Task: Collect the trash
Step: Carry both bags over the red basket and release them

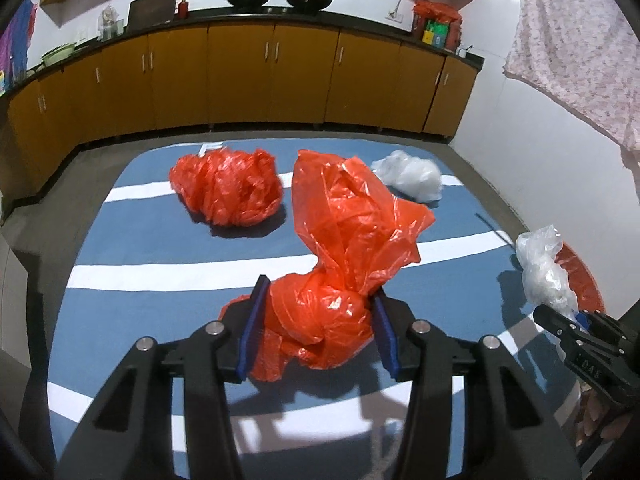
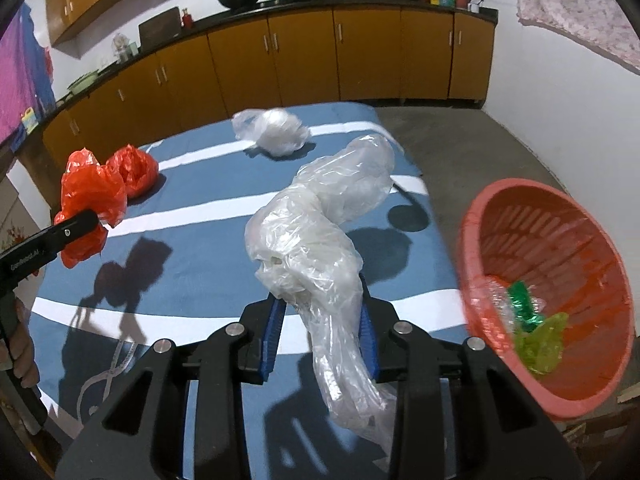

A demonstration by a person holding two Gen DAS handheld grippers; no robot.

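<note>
Fingers of the left gripper (image 1: 318, 320) are pinching a red bag (image 1: 340, 248); the right gripper (image 2: 322, 340) is clamping a clear bag (image 2: 316, 240). Another red bag (image 1: 226, 188), a white bag (image 2: 280, 130) and a red basket (image 2: 560, 248) are sitting nearby.

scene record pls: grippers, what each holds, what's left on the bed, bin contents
left gripper: shut on red bag, lifted off the bed
right gripper: shut on clear bag, lifted
left on bed: crumpled red bag; crumpled white bag
basket: red, tilted, beside the bed on the right-gripper side
basket contents: green wrappers and clear plastic
background: orange cabinets
</note>
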